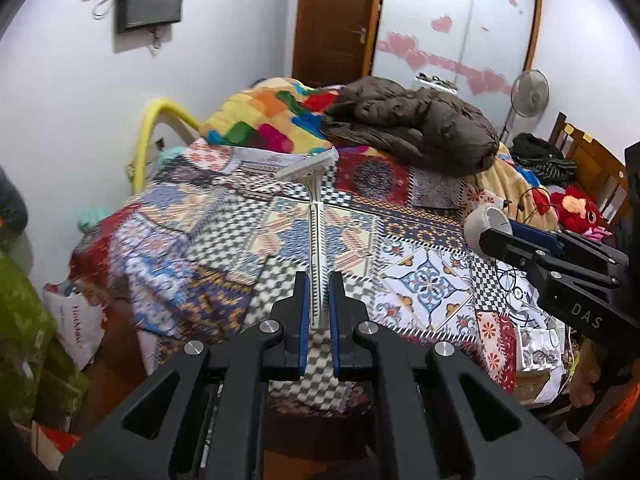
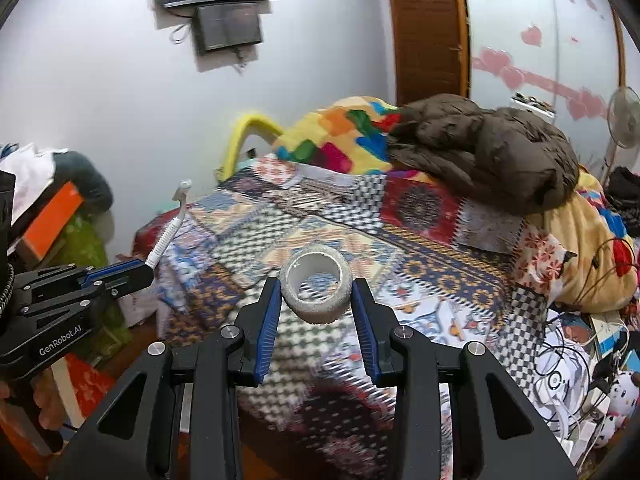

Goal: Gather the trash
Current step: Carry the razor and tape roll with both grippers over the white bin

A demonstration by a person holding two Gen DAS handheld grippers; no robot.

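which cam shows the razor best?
Left wrist: the white razor runs full length up from the left gripper, head facing the camera. Right wrist shows it small and edge-on at far left, sticking out of that gripper.

razor [image 1: 316,240] looks like matte white ribbed plastic, tape roll [image 2: 316,290] has a rough grainy grey outside and smooth white core, bedspread [image 1: 224,240] is printed cloth

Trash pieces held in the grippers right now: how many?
2: a white plastic disposable razor clamped in the left gripper, and a grey tape roll clamped in the right gripper.
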